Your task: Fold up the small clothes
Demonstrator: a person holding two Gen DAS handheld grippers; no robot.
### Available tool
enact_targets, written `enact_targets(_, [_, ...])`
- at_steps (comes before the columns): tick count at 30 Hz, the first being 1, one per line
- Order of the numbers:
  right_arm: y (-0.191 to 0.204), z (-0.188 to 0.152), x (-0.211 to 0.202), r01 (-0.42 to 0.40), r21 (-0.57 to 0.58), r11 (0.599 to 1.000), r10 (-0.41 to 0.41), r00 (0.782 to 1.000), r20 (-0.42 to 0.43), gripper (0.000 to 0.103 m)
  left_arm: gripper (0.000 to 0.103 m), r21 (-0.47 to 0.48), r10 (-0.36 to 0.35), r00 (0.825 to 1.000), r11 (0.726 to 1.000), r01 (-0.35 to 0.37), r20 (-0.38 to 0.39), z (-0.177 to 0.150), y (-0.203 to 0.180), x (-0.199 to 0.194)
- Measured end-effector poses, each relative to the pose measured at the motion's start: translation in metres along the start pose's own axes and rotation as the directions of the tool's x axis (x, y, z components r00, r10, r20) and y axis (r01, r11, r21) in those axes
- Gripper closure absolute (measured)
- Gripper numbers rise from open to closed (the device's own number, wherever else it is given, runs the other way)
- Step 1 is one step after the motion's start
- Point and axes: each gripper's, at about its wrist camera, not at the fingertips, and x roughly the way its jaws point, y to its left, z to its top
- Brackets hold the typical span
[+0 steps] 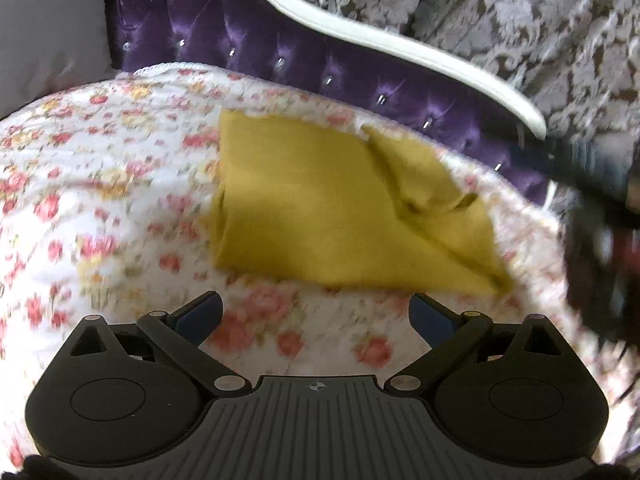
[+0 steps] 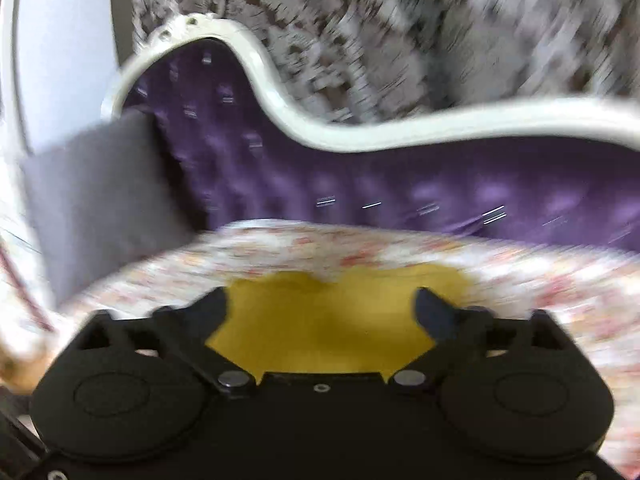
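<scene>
A folded mustard-yellow garment (image 1: 320,204) lies near the far edge of the floral quilt (image 1: 100,168), against the purple tufted headboard (image 1: 248,56). Both the left gripper (image 1: 316,316) and right gripper (image 2: 322,312) hang empty, jaws apart; the right, though blurred, seems nearer.

The left gripper (image 1: 316,316) and right gripper (image 2: 322,312) are matte black, each with two round housings, silver pivot screws, blue-padded fingers (image 1: 200,316) and a ribbed centre plate.
</scene>
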Motion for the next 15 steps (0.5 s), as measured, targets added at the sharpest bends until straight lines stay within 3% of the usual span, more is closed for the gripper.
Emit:
enact_targets(2, [0.013, -0.01, -0.012, 0.107, -0.106, 0.989, -0.105, 0.994, 0.025, 0.001, 0.002, 0.009, 0.001, 1.0, 1.0, -0.001, 0.03, 0.017, -0.005, -0.006])
enact_targets(5, [0.025, -0.025, -0.018, 0.087, -0.187, 0.978, -0.089, 0.996, -0.001, 0.006, 0.002, 0.053, -0.011, 0.999, 0.999, 0.008, 0.054, 0.05, -0.018, -0.005])
enact_targets(10, [0.035, -0.041, -0.002, 0.013, -0.232, 0.973, -0.043, 0.991, -0.127, 0.039, 0.002, 0.01, -0.114, 0.993, 0.993, 0.114, -0.009, 0.097, -0.025, 0.029])
enact_targets(15, [0.046, -0.051, 0.017, 0.058, -0.318, 0.946, -0.107, 0.985, -0.137, 0.039, 0.002, -0.062, -0.176, 0.979, 0.983, 0.17, -0.105, 0.122, -0.027, 0.076])
